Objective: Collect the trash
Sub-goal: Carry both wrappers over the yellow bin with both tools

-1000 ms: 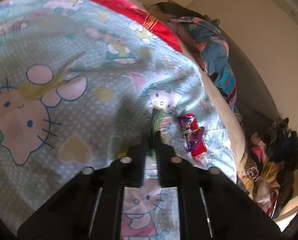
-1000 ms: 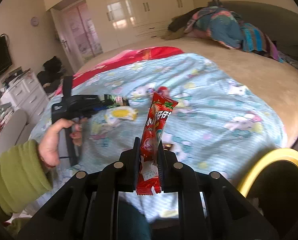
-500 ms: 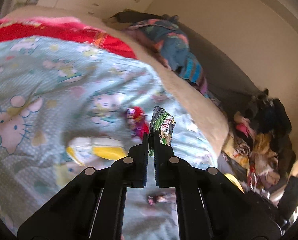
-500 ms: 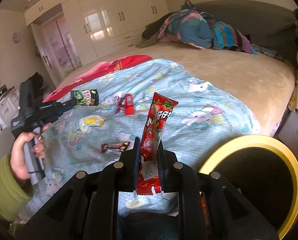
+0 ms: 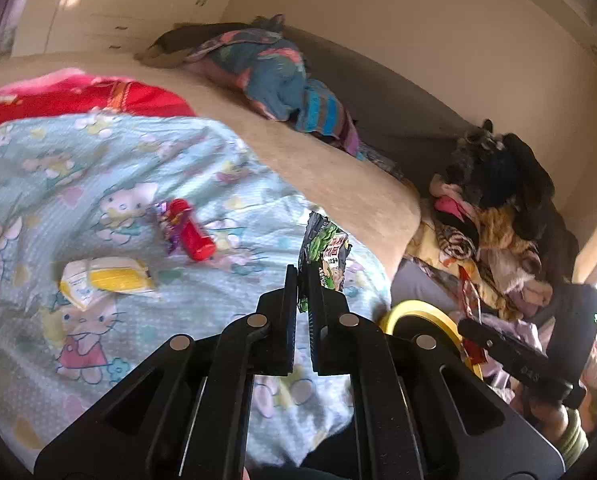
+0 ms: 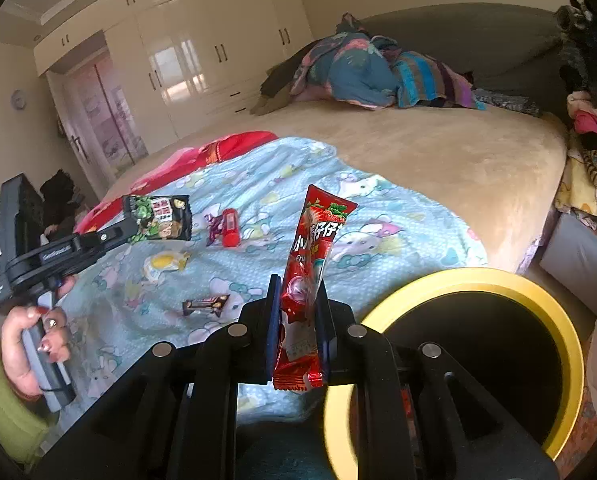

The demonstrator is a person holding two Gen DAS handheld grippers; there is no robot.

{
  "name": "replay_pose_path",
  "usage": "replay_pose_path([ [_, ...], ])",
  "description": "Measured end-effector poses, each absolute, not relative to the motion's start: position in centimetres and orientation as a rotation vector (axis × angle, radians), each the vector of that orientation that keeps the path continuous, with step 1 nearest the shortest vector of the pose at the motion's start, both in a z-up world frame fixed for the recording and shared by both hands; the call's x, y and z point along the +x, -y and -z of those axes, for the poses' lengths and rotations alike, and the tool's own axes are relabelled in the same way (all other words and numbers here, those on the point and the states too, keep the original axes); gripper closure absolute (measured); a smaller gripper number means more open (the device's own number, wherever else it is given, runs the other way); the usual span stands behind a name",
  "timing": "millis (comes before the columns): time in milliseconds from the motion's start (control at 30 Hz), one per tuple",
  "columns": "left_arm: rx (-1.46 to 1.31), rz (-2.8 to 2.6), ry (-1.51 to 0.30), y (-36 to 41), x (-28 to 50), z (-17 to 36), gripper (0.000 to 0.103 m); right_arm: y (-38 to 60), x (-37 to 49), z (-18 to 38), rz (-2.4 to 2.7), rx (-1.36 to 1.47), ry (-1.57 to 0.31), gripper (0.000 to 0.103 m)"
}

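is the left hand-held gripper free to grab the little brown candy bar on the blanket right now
Probably not yet. The left hand-held gripper is shut on a green-and-black snack packet, so its jaws are occupied. The brown candy bar itself lies uncovered on the blanket, nothing over it.

Bed carries a blanket on its near half. On the blanket: tube farthest back, egg-print packet nearer and to its left, small bar wrapper nearest. Clothes pile at the bed's far side. Bin stands off the bed's near right corner.
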State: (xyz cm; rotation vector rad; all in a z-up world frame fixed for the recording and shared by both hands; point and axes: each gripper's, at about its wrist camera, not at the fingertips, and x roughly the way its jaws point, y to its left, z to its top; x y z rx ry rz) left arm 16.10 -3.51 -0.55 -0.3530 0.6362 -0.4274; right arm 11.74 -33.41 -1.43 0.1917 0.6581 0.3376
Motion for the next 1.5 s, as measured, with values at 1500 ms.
replay_pose_path([
  [1500, -0.079, 0.666, -0.646, 15.5, 11.7, -0.3, 0.100, 43.4, 10.4, 3.0, -0.110, 0.295, -0.657, 0.088],
])
